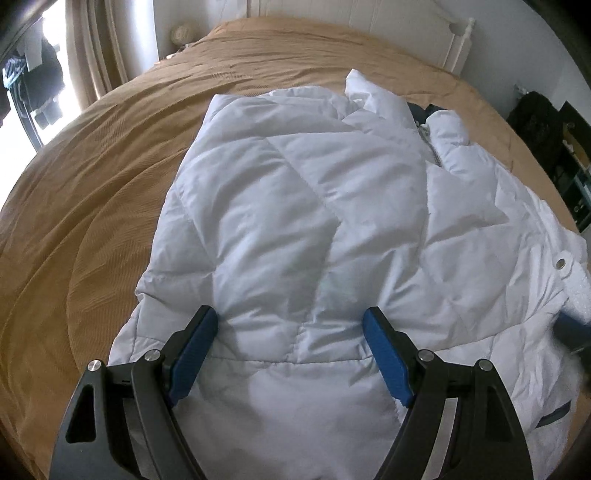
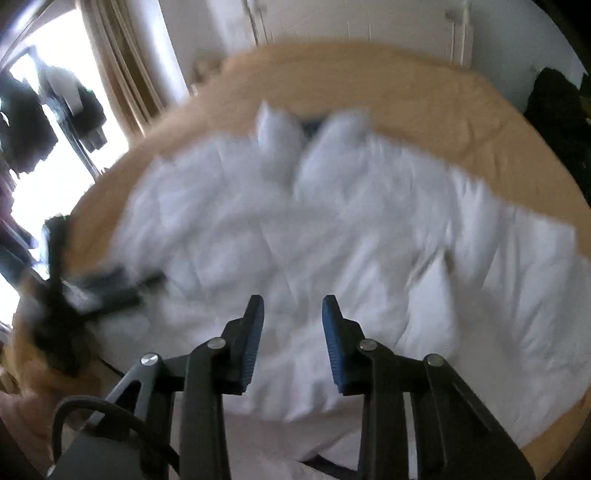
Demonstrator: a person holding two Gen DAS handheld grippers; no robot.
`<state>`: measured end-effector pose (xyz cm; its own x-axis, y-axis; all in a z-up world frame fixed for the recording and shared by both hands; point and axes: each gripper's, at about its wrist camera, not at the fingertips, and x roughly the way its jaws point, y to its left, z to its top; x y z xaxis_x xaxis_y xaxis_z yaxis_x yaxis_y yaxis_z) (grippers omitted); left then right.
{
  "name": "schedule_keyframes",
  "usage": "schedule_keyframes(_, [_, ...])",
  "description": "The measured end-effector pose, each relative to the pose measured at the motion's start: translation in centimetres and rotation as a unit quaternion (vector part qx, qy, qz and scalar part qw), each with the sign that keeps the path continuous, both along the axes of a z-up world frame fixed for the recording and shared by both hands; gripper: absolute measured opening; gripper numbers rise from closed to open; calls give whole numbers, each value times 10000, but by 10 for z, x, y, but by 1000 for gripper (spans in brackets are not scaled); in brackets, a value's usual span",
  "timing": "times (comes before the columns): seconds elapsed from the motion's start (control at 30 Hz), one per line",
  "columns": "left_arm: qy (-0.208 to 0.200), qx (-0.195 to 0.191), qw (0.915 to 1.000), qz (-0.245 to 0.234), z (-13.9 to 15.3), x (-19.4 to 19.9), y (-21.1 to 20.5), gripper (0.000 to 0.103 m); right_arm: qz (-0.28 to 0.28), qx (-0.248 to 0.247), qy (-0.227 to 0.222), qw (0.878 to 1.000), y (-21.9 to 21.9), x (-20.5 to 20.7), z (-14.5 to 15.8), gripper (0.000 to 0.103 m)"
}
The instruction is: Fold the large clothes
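Tan bedspread (image 1: 92,206) covered the wide bed, and on it lay the big white puffy quilted jacket (image 1: 295,206), spread flat across the middle. On the left side of the room bright light came in by the long beige curtains (image 1: 99,44). The left gripper (image 1: 290,325) hung just over the jacket's near edge. Its jaws with blue pads stood wide apart, and nothing was pinched between them. One part of the jacket was folded over, and a silver zipper (image 1: 428,144) showed near the collar. Farther right, a round metal snap (image 1: 562,263) sat on the jacket's right edge.

The right wrist view was blurry. The right gripper (image 2: 293,314) pointed down over the jacket (image 2: 332,229). Its jaws stood only a little apart, with nothing between them. A white headboard (image 2: 369,26) stood behind the bed.
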<state>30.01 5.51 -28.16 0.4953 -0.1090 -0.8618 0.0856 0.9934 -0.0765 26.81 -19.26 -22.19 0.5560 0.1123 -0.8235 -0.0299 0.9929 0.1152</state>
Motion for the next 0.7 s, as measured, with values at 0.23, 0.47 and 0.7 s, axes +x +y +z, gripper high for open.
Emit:
schedule_keyframes(0.23, [-30, 205, 9997, -99, -1, -4, -7, 82, -921, 930, 622, 9894, -76, 1, -59, 0])
schedule_keyframes(0.47, [-380, -108, 9987, -311, 39, -6, -21, 81, -910, 543, 563, 9928, -58, 3, -60, 0])
schedule_keyframes(0.7, [383, -526, 9975, 279, -1, 48, -24, 80, -845, -118, -364, 9957, -9, -20, -4, 23])
